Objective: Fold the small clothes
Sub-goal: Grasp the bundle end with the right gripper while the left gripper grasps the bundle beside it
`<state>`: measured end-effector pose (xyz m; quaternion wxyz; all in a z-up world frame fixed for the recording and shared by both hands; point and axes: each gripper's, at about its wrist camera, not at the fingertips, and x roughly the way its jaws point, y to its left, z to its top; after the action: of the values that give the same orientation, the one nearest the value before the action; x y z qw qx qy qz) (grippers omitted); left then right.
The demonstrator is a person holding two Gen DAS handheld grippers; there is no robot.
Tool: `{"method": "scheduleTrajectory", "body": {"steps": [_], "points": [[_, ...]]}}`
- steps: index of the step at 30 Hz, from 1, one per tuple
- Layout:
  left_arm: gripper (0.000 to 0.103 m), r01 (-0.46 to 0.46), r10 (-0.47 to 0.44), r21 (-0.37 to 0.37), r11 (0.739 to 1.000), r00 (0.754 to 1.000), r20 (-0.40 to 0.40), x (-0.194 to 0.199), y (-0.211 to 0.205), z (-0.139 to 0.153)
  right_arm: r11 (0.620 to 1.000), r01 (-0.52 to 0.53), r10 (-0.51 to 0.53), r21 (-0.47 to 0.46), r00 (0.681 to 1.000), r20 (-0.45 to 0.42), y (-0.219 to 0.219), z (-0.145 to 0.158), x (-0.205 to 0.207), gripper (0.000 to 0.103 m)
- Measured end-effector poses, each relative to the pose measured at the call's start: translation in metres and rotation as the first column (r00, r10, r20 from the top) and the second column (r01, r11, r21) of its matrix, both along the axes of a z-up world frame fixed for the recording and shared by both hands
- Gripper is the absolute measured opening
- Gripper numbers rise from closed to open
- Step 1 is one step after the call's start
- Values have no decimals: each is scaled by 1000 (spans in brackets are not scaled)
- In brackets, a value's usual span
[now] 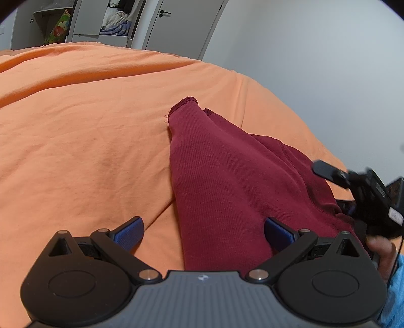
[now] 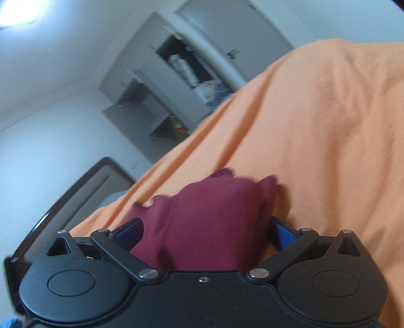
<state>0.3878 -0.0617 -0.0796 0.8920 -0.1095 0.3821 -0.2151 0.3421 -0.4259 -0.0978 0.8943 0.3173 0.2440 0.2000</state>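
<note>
A dark red ribbed garment [image 1: 222,181] lies on the orange bed sheet [image 1: 88,126], one narrow end pointing away from me. My left gripper [image 1: 203,234] is open and low over the near end, the cloth running between its blue pads [image 1: 128,234] without being pinched. In the left wrist view my right gripper [image 1: 338,189] sits at the garment's right edge, held by a hand [image 1: 381,252]. Its own view is blurred: the right gripper [image 2: 205,233] is open wide, with bunched red garment [image 2: 209,217] filling the space between its fingers.
The orange sheet [image 2: 328,126] covers the whole bed, wrinkled, with wide bare cloth to the left of the garment. Behind the bed stand an open wardrobe [image 1: 113,20] with clothes and a grey door [image 1: 181,25]. A dark headboard [image 2: 63,196] shows in the right wrist view.
</note>
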Motion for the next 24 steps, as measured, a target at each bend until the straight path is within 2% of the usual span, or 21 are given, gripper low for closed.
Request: {"method": "scheduleTrajectory", "body": {"steps": [3,10,14,21,24], "points": [[103,2,-2,-4,1000,1000,2,0,1,0,999,-28,28,17,998,48,3,-1,-22,102],[103,-2,2,-7,1000,1000,11,-2,1,-1,991,1,-10,134,998,66,-10,-6,-50,100],[103,-11,11,-10,1000,1000,6,-2,1,0,994,26,-31,105,998,47,-11,-7,-50,95],[103,-37,36,-14,999,999,-18,-2,1,3,994,98,-98,43,995,2,-7,-9,-52,73],[103,-37,36,-23,999,999,-30,0,2,4,992,121,-121,34,993,-10,-6,-12,-53,68]]}}
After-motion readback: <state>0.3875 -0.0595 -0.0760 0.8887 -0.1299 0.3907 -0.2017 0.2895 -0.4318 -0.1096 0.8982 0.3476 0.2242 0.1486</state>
